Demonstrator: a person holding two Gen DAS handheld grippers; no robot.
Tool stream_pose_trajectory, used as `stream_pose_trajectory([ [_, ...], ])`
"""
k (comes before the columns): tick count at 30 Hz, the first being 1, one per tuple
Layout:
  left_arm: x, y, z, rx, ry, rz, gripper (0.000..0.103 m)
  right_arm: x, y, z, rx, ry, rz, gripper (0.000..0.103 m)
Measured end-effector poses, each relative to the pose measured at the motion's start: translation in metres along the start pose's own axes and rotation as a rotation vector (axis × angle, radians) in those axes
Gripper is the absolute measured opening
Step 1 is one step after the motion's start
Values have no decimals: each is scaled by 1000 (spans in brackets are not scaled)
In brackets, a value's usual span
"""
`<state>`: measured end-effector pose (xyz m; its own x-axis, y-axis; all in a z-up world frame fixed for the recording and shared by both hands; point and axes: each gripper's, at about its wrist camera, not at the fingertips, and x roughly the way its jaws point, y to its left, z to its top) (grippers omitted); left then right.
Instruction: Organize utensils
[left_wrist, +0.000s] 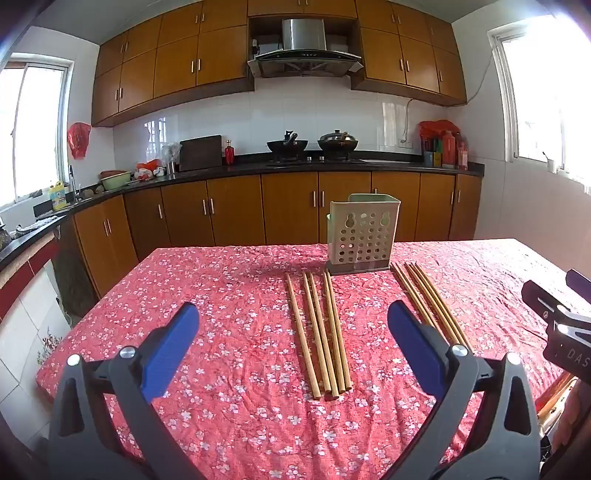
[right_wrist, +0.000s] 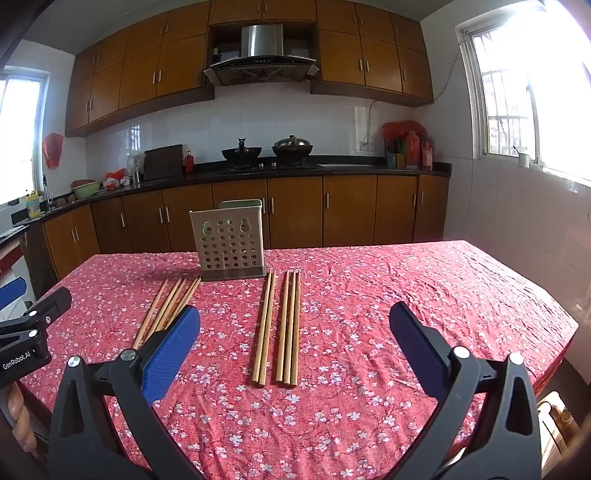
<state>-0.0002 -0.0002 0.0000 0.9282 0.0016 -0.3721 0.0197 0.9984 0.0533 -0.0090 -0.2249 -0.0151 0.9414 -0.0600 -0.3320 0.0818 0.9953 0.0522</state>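
Note:
Two groups of wooden chopsticks lie lengthwise on the red floral tablecloth (left_wrist: 221, 295). In the left wrist view the left group (left_wrist: 321, 332) lies between my open left gripper (left_wrist: 293, 310) fingers, further out on the cloth. The right group (left_wrist: 432, 302) runs past the right blue pad. In the right wrist view the right group (right_wrist: 280, 325) lies ahead of my open right gripper (right_wrist: 295, 310), and the left group (right_wrist: 170, 306) lies beside its left pad. A perforated beige utensil holder (left_wrist: 364, 236) (right_wrist: 231, 240) stands upright behind the chopsticks. Neither gripper holds anything.
Each view catches the other tool's black body at its edge (left_wrist: 561, 321) (right_wrist: 26, 332). Behind the table run kitchen counters with woks (left_wrist: 314, 146), bottles and brown cabinets. The table's right edge (right_wrist: 554, 350) and a wooden chair (right_wrist: 554, 417) are near.

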Motion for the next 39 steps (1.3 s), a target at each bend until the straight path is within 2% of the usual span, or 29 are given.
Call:
stream_pose_trajectory([
  [39, 0, 0, 0, 0, 1, -1, 99, 2, 1, -2, 0, -1, 0, 101],
])
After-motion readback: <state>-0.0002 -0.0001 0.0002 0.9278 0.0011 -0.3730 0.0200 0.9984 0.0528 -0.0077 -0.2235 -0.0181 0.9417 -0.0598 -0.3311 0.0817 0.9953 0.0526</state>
